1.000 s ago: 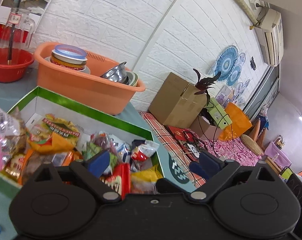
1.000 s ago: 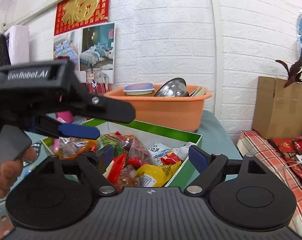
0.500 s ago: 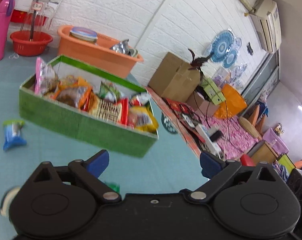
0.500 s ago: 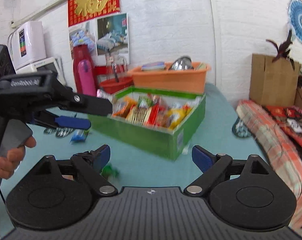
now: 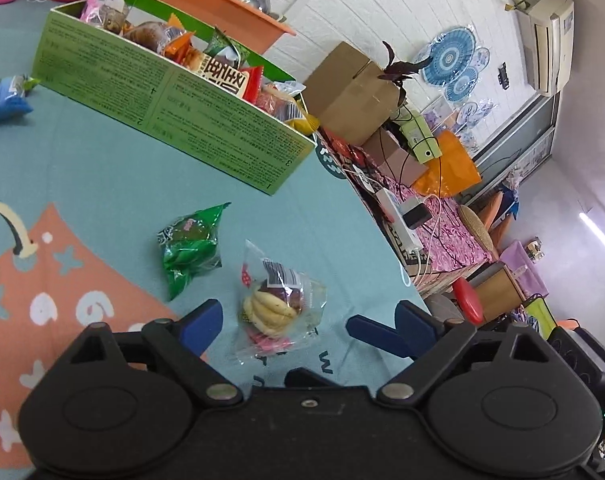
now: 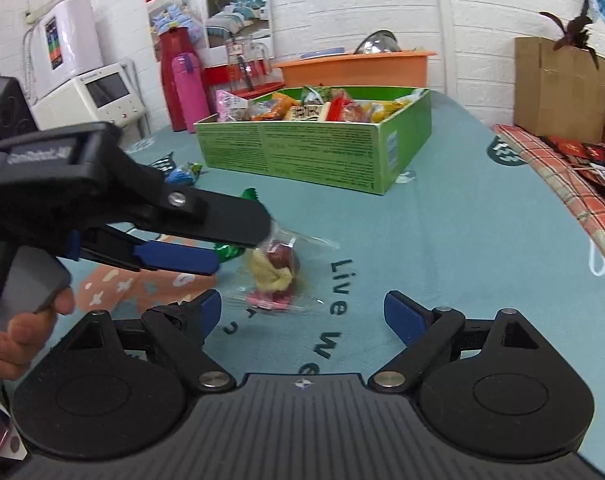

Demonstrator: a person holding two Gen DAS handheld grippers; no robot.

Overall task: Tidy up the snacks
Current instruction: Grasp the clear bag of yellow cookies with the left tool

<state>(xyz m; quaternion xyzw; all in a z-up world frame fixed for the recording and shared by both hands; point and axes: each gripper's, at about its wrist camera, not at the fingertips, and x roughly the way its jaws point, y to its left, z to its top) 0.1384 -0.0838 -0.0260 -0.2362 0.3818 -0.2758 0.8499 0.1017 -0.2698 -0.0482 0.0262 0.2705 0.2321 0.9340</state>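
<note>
A green box (image 5: 174, 92) full of snack packets stands on the teal tablecloth; it also shows in the right wrist view (image 6: 314, 152). A clear packet of biscuits (image 5: 276, 304) lies on the cloth, just ahead of my open left gripper (image 5: 302, 324) and roughly between its fingers. A green packet (image 5: 190, 248) lies to its left and a blue packet (image 5: 6, 96) lies near the box. My right gripper (image 6: 304, 312) is open and empty, with the clear packet (image 6: 272, 272) just beyond it. The left gripper (image 6: 182, 236) hangs over that packet.
An orange basin (image 6: 354, 68) with bowls stands behind the box. A pink flask (image 6: 186, 88), a red flask and a red bowl stand at the back left. The table edge runs along the right, with a cardboard box (image 6: 558, 84) and clutter beyond.
Both grippers have pulled back from over the box and come down low over the cloth. The clear packet and the green packet have come into view close ahead.
</note>
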